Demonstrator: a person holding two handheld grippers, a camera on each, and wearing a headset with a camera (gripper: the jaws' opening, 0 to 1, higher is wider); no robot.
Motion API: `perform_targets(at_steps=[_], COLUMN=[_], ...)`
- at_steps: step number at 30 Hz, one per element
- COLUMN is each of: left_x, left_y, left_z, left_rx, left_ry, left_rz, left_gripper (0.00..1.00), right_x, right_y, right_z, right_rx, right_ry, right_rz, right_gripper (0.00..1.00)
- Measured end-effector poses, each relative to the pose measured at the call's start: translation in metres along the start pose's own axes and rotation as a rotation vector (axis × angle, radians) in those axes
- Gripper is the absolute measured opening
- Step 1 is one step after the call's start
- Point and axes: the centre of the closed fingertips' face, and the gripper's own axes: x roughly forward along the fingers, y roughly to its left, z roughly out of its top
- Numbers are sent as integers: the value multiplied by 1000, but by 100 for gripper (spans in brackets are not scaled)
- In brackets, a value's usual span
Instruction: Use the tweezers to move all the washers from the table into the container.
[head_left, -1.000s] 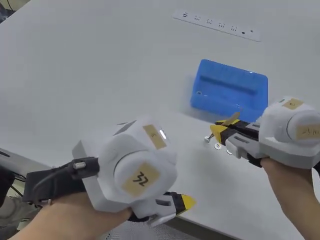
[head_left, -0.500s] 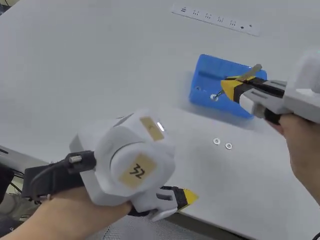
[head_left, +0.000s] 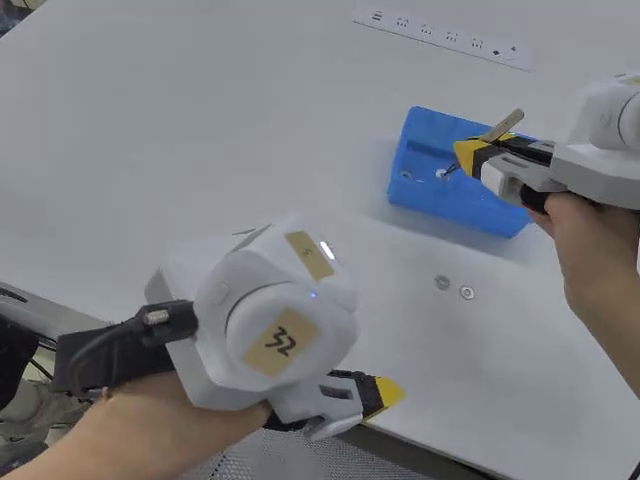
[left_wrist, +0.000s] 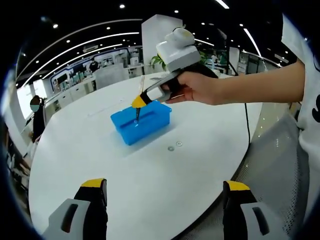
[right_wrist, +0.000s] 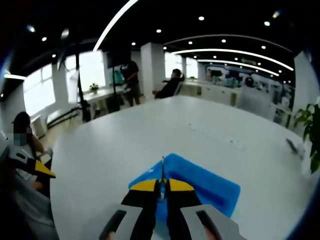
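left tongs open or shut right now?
Open. In the left gripper view the left tongs show both yellow-tipped jaws spread wide apart, nothing between them.

Thin metal tweezers (head_left: 497, 131) clamped in the right gripper (head_left: 468, 157), slanted, tips poking out ahead of the jaws and down over the container (head_left: 450, 203). Small pale speck at the tips, too small to tell what it is. Container is a blue rectangular open-top tray, flat on the table right under the gripper's nose. Two small silver washers (head_left: 442, 283) lie flat side by side, nearly touching, on the table below the gripper, just outside the container's near wall.
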Motion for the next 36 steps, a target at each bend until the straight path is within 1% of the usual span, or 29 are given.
perform_targets(at_steps=[2,3,5,13,17,24,25,26,30,32,36], left_x=[0,0,0,2,3,3,3,3,4,4,3], left_y=[0,1,1,2,1,3,3,4,3,3,2], left_z=[0,0,0,-1,-1,-4,-4,-5,-5,-5,-3], left_rx=[-1,0,-1,-4,-4,-2,-1,-1,-2,2,7], left_ry=[2,2,2,9,9,21,22,23,26,27,22], left_rz=[1,1,2,1,-1,2,3,3,2,1,1], left_gripper=[99,99,99,99,99,99,99,99,99,99,99], right_x=[5,10,15,25,27,32,32,32,32,32,30], right_y=[-3,-3,-5,-6,-7,-9,-9,-9,-9,-9,-11], right_z=[-7,-11,-15,-23,-26,-29,-30,-28,-29,-30,-29], right_rx=[-15,-21,-10,-20,-48,-52,-57,-64,-60,-59,-51], right_ry=[24,37,46,74,93,101,99,87,93,98,100], right_rz=[-13,-10,-7,-4,-15,-18,-22,-25,-24,-18,-23], right_gripper=[3,3,3,3,3,3,3,3,3,3,4])
